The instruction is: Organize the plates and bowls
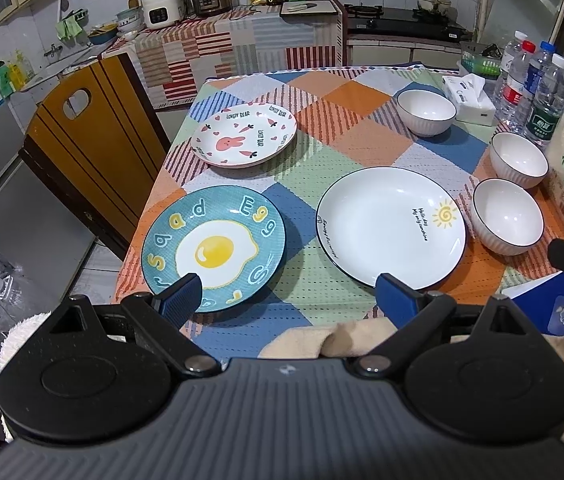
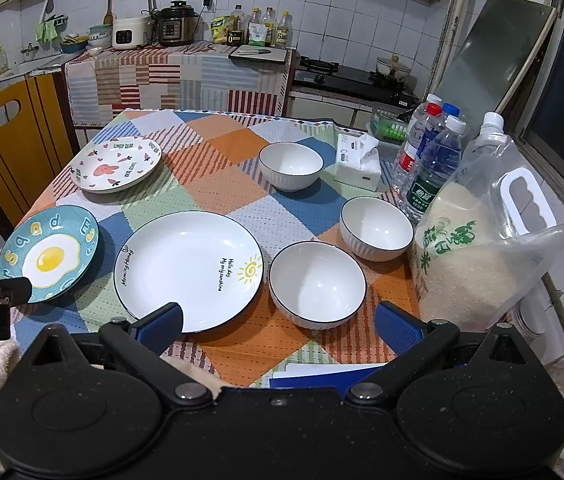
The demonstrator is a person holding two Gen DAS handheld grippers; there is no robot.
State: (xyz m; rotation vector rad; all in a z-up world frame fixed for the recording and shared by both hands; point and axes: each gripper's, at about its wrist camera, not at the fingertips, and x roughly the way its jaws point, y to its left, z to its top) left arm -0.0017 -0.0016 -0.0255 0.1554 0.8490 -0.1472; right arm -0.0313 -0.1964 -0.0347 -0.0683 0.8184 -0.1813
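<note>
On the checked tablecloth lie three plates: a blue egg plate (image 1: pixel 213 248) (image 2: pixel 48 254) near left, a large white sun plate (image 1: pixel 391 227) (image 2: pixel 188 270) in the middle, and a pink rabbit plate (image 1: pixel 244 134) (image 2: pixel 116 164) farther back on the left. Three white ribbed bowls stand at the right: near (image 1: pixel 507 222) (image 2: pixel 317 283), middle (image 1: pixel 519 159) (image 2: pixel 376 227), far (image 1: pixel 425 112) (image 2: pixel 290 165). My left gripper (image 1: pixel 287 294) is open and empty, above the table's near edge between the egg and sun plates. My right gripper (image 2: pixel 280 320) is open and empty, just in front of the near bowl.
A bag of rice (image 2: pixel 477 256), several water bottles (image 2: pixel 429 164) and a tissue box (image 2: pixel 357 160) crowd the table's right side. A wooden chair (image 1: pixel 82 140) stands at the left. A towel (image 1: pixel 321 340) and a blue-white sheet (image 2: pixel 321 372) lie at the near edge.
</note>
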